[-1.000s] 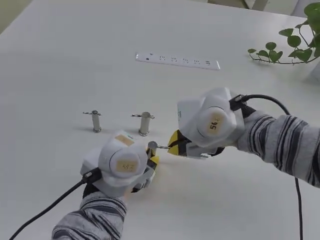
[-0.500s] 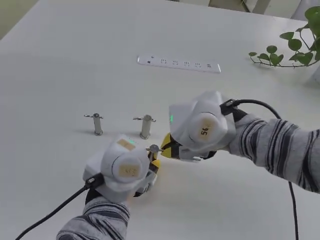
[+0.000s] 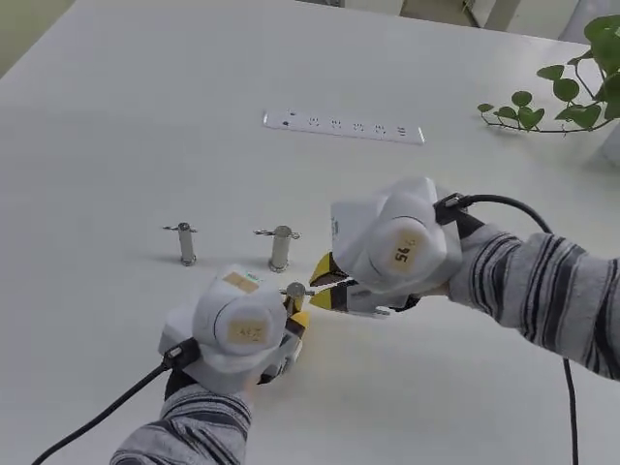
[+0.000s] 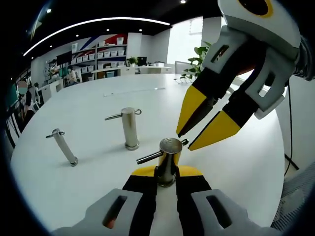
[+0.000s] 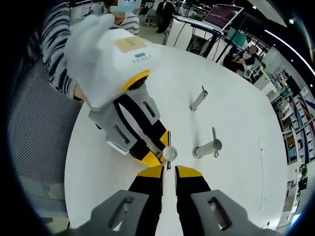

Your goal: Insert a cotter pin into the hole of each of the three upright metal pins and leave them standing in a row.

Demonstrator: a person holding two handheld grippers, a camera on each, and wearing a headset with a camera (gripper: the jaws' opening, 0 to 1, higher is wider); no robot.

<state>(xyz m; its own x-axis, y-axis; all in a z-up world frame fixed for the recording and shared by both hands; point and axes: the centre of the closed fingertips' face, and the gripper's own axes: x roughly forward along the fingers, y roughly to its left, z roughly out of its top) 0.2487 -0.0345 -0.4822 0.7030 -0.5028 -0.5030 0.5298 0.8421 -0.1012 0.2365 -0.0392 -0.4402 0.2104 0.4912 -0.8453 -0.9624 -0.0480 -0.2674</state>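
My left gripper (image 3: 295, 315) is shut on the lower part of the third metal pin (image 4: 167, 156), holding it upright on the white table (image 3: 116, 116). A cotter pin (image 4: 149, 158) runs through the hole near its top. My right gripper (image 3: 322, 283) stands just to the right of that pin with its yellow fingertips (image 4: 193, 109) apart on either side of the cotter pin's end. The right gripper view looks straight along the cotter pin (image 5: 168, 140) at the left gripper (image 5: 160, 147). Two more metal pins (image 3: 186, 242) (image 3: 280, 247) stand to the left, each with a cotter pin through it.
A white power strip (image 3: 344, 126) lies further back on the table. A leafy plant (image 3: 572, 92) hangs over the far right corner. Cables trail from both grippers toward the table's near and right edges.
The right gripper's jaws have parted around the cotter pin's end, and the cotter pin now sits through the held pin. The left gripper stays shut on the pin.
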